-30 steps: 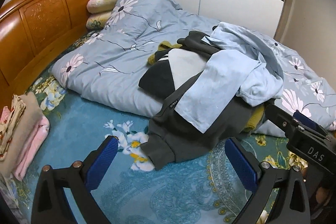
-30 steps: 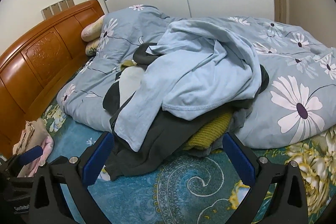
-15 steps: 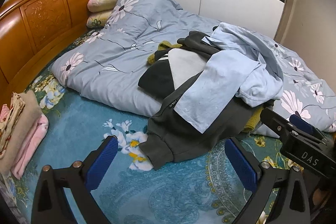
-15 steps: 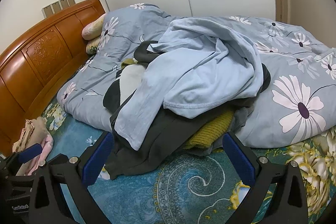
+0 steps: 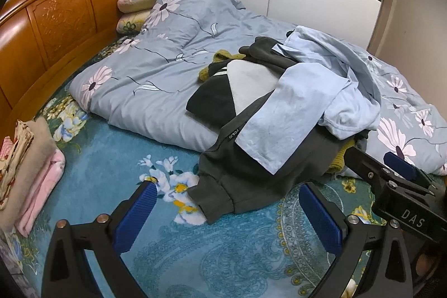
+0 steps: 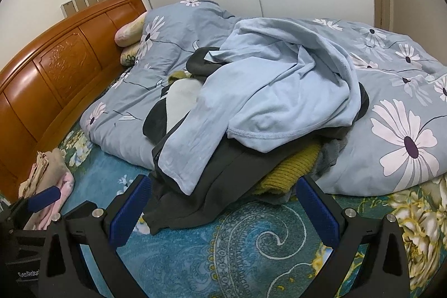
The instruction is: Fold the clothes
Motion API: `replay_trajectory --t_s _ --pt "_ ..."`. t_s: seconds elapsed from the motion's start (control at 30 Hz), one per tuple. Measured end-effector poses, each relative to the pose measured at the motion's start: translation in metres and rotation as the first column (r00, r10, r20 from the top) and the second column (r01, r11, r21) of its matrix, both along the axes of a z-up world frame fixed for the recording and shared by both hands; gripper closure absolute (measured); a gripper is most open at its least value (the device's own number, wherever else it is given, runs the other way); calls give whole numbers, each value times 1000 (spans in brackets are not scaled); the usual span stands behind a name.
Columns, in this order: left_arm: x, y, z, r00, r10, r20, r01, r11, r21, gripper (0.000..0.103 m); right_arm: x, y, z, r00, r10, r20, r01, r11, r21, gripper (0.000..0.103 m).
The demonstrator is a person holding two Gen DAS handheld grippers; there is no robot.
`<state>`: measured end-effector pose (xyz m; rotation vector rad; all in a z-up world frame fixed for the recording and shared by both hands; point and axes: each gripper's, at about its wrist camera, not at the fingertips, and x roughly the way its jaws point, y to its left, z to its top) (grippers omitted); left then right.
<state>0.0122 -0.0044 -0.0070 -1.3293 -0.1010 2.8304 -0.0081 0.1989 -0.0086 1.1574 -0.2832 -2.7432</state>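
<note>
The flowered quilt [image 5: 173,69] takes up most of the bed, and everything worth watching lies against its near edge. Heaped on that edge, spilling off onto the blue patterned bedspread [image 5: 117,147], is the pile of unfolded clothes: a light blue top [image 6: 279,91] draped over the heap, a dark grey garment [image 5: 251,175] under it with its cuff hanging lowest off the quilt, a black-and-white piece [image 5: 240,85] farther up the quilt, and a mustard knit [image 6: 290,172] wedged at the bottom. Well to the headboard side of the quilt sits a small folded stack [image 5: 30,164], so some work looks done. The left gripper [image 5: 232,214] and the right gripper [image 6: 226,211] both hover short of the quilt's edge, jaws spread wide, holding nothing. To my eye the step is picking the next garment, and the blue top is the sensible one, since it lies on top and free. I'd pinch it at the hem or shoulders, one gripper to each side, and lift straight up so the grey one beneath isn't dragged along. The open bedspread in front of the quilt looks the best place to lay it flat.
</note>
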Motion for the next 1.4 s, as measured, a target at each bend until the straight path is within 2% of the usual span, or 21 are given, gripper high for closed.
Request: replay_trajectory --t_s 0.57,0.67,0.73,0.8,0.9,0.97,1.0,1.03,1.1,1.17,1.27,1.33,1.4 --pt "6 -6 -1 1000 23 -6 -23 1000 16 0 -3 -4 -5 999 37 18 -37 999 -7 0" --pt "19 -13 2 998 62 -20 -62 998 7 0 -9 14 -11 998 29 48 -24 995 -101 0" --pt "34 -16 8 994 85 -70 -88 996 -35 0 -18 44 -17 997 -40 73 56 972 -228 0" --pt "51 -19 14 988 96 -122 -105 992 -70 0 -29 75 -20 988 -121 93 145 937 -317 0" --pt "71 -33 18 984 117 -131 -121 992 -22 0 -50 107 -20 973 -213 90 232 909 -345 1" --pt "82 -46 19 981 150 -119 -147 989 33 0 -67 125 -18 962 -260 88 274 895 -352 15" --pt "87 -52 19 980 166 -112 -160 985 61 0 -77 133 -19 953 -285 102 303 888 -347 32" --pt "92 -59 20 978 182 -105 -173 981 89 0 -89 141 -22 940 -318 123 341 878 -335 43" --pt "100 -72 21 964 244 -109 -232 966 111 0 -105 154 -32 920 -351 174 390 858 -335 44" --pt "103 -83 19 953 284 -106 -271 955 117 0 -118 165 -44 905 -360 227 421 839 -345 50" --pt "106 -94 14 948 308 -76 -297 947 123 0 -121 165 -57 904 -342 255 416 839 -350 59" --pt "109 -99 8 948 314 -55 -304 943 138 0 -118 167 -54 901 -349 258 426 825 -371 80" --pt "112 -103 4 945 325 -32 -315 934 167 0 -116 170 -44 909 -339 244 413 817 -402 86"
